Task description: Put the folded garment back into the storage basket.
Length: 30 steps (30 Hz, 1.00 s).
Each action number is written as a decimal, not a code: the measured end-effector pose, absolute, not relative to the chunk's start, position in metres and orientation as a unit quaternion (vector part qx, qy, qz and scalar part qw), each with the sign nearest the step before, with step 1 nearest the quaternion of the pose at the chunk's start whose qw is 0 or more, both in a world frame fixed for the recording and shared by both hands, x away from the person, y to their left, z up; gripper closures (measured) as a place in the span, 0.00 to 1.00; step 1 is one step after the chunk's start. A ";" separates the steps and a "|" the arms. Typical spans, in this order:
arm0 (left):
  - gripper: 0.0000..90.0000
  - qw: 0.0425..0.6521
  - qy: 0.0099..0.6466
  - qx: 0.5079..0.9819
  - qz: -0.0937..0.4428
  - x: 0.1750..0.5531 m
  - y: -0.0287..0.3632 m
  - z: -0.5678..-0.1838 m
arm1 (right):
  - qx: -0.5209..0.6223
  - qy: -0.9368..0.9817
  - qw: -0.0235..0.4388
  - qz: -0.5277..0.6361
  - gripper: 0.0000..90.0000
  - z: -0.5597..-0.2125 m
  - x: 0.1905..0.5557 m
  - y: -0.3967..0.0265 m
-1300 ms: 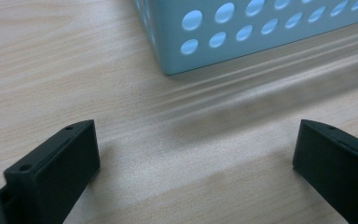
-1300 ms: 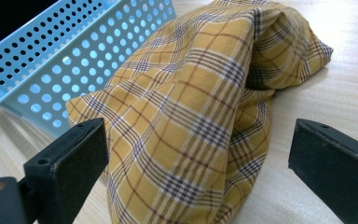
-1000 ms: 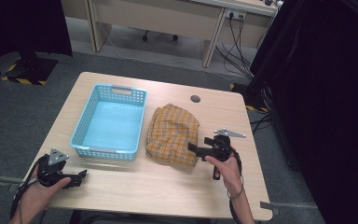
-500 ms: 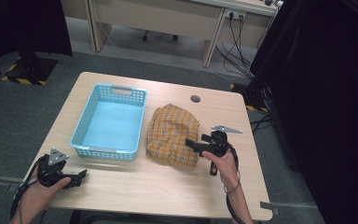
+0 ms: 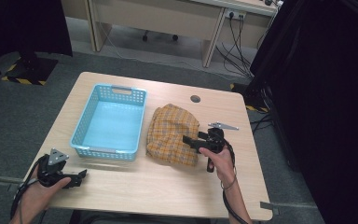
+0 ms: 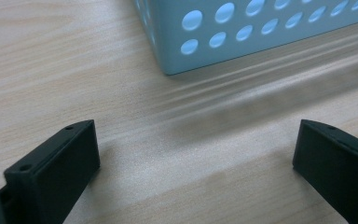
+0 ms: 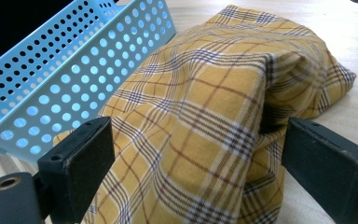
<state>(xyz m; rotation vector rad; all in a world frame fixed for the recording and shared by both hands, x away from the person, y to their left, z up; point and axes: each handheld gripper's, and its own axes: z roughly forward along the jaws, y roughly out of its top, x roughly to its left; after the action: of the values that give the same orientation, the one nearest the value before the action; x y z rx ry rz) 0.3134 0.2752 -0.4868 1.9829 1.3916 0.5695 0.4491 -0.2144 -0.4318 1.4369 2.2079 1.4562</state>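
Two jaws of right hand-held gripper (image 7: 191, 172) closing, straddling yellow plaid cloth (image 7: 205, 107).

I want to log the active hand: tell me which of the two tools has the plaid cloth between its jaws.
The right tool: its open jaws straddle the yellow plaid cloth. The left tool rests over bare table.

floor: grey carpet (image 5: 23, 116), black-and-yellow hazard tape (image 5: 25, 80) at far left | desk (image 5: 168, 182): light wood, rounded corners, round cable hole (image 5: 195, 99) near far edge | behind: second pale wooden table (image 5: 168, 18), cables (image 5: 235, 42) hanging to a socket strip (image 5: 235, 14) | right: black curtain (image 5: 326, 102) | light: even, dim
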 end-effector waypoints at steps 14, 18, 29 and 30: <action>0.00 0.321 0.530 0.755 0.217 0.313 0.275 -0.487 | 0.475 0.732 0.061 0.484 0.14 -0.432 0.459 -0.208; 0.00 0.321 0.530 0.755 0.217 0.313 0.275 -0.487 | 0.475 0.734 0.058 0.482 0.15 -0.435 0.463 -0.205; 0.00 0.321 0.530 0.755 0.217 0.313 0.275 -0.487 | 0.472 0.737 0.054 0.481 0.17 -0.436 0.469 -0.199; 0.00 0.321 0.530 0.755 0.217 0.313 0.275 -0.487 | 0.473 0.737 0.054 0.481 0.17 -0.436 0.469 -0.199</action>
<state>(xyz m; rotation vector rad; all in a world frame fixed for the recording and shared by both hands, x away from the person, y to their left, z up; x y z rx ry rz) 0.3134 0.2752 -0.4868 1.9830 1.3916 0.5698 0.4692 -0.1988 -0.4359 1.4357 2.2386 1.4606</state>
